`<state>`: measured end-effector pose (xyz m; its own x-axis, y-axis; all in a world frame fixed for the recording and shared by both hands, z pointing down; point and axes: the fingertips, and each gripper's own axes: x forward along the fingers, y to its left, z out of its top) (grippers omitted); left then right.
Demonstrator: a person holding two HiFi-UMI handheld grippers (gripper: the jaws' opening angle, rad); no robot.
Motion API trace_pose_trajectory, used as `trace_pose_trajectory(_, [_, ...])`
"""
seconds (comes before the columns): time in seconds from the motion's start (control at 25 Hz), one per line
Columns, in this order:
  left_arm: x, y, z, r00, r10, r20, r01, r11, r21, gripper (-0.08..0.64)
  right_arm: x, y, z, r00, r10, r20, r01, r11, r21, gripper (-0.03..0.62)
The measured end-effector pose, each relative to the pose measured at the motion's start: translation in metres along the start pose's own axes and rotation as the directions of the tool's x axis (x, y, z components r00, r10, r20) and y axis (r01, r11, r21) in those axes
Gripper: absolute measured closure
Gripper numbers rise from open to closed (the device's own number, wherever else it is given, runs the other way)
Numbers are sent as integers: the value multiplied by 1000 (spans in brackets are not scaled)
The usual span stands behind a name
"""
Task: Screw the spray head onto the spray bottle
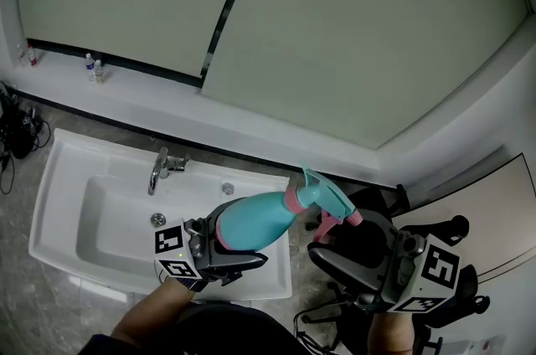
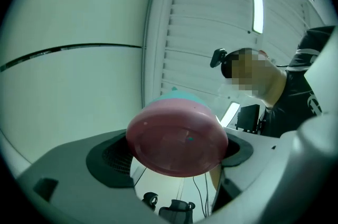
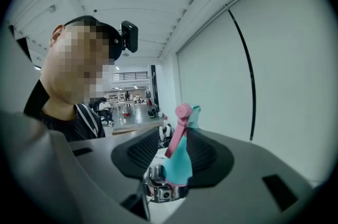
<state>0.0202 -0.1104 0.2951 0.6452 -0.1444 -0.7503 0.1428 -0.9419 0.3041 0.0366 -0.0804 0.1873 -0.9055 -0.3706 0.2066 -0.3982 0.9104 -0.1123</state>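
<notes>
The left claw (image 1: 223, 249) stands wide and is clamped on the lower end of the teal bottle (image 1: 255, 219). Its own view is filled by the bottle's pink bottom, pressed between the two pads. The bottle lies tilted, neck pointing up and to the right, and it is held in the air over the right end of the white sink (image 1: 74, 177). It rests on nothing.

The right claw (image 1: 333, 238) is partly closed and grips the spray head (image 1: 322, 196). In the right gripper view the pink trigger and the teal body stand squeezed between the pads. The head's pink collar (image 1: 293, 199) meets the bottle's neck, so the two parts look joined. No view shows how far the thread has gone.

This looks like the screwing step itself: the head is seated and the turning is in hand or about to begin. The next move calls for twisting head and bottle against each other about the neck's line. The two must stay straight so the thread does not cross, and the bottle must stay firm so it does not slip in the wide grip.
</notes>
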Motion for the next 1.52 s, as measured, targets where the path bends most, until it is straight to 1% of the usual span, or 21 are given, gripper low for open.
trace_pose_trajectory(0.08, [0, -3, 0, 1000, -18, 3, 18, 1000, -13, 104, -3, 7, 4, 998, 55, 23, -55, 998, -2, 449])
trace_pose_trajectory(0.16, [1, -3, 0, 1000, -22, 2, 22, 1000, -17, 104, -4, 14, 10, 995, 94, 42, -93, 995, -28, 449])
trace_pose_trajectory(0.28, [1, -3, 0, 1000, -26, -1, 26, 999, -21, 104, -9, 20, 10, 993, 117, 29, -115, 991, -73, 449])
trace_pose_trajectory(0.4, [3, -6, 2, 999, -50, 4, 50, 998, -37, 104, -20, 20, 8, 987, 156, 40, -152, 985, -80, 449])
trace_pose_trajectory(0.52, [5, -11, 3, 997, -78, 5, 78, 996, -49, 104, -35, 12, 6, 973, 222, 65, -217, 973, -81, 448])
trace_pose_trajectory(0.6, [6, -16, 3, 995, -99, 4, 99, 993, -61, 104, -49, 2, 10, 950, 281, 134, -273, 959, -76, 449])
trace_pose_trajectory(0.64, [7, -19, 3, 994, -113, 3, 113, 991, -71, 104, -56, -4, 16, 930, 316, 185, -308, 949, -75, 449])
trace_pose_trajectory(0.72, [10, -26, 1, 989, -149, 1, 148, 984, -96, 104, -70, -18, 25, 878, 385, 284, -380, 922, -77, 449])
trace_pose_trajectory(0.76, [11, -30, 0, 986, -170, -2, 168, 979, -113, 104, -73, -26, 27, 855, 413, 313, -410, 909, -81, 449])
trace_pose_trajectory(0.8, [13, -34, -2, 982, -191, -5, 189, 973, -132, 104, -70, -32, 26, 840, 439, 319, -435, 896, -88, 449])
trace_pose_trajectory(0.88, [16, -41, -7, 973, -231, -6, 226, 958, -174, 104, -53, -34, 21, 824, 499, 267, -486, 866, -118, 449])
trace_pose_trajectory(0.92, [18, -45, -9, 969, -247, -2, 242, 950, -195, 104, -42, -28, 19, 813, 537, 223, -518, 843, -142, 449])
trace_pose_trajectory(0.96, [19, -48, -11, 965, -260, 3, 255, 942, -218, 104, -33, -19, 16, 796, 579, 178, -554, 815, -171, 449])
trace_pose_trajectory(1.08, [21, -53, -16, 957, -289, 29, 285, 915, -285, 104, -19, 11, 11, 727, 684, 65, -651, 716, -253, 449])
trace_pose_trajectory(1.12, [21, -54, -17, 954, -296, 37, 293, 906, -307, 104, -17, 18, 10, 710, 703, 41, -670, 692, -270, 449])
trace_pose_trajectory(1.16, [20, -56, -19, 952, -303, 43, 300, 896, -327, 104, -15, 21, 9, 699, 714, 23, -681, 676, -282, 448])
trace_pose_trajectory(1.28, [19, -59, -25, 943, -327, 57, 323, 868, -376, 104, -7, 24, 7, 685, 729, 0, -695, 654, -298, 449])
trace_pose_trajectory(1.44, [19, -61, -27, 932, -353, 79, 350, 830, -435, 104, -2, 30, 10, 652, 758, 21, -717, 625, -307, 448])
trace_pose_trajectory(1.52, [18, -62, -29, 929, -362, 83, 358, 816, -454, 104, 1, 33, 11, 641, 767, 26, -725, 617, -307, 449])
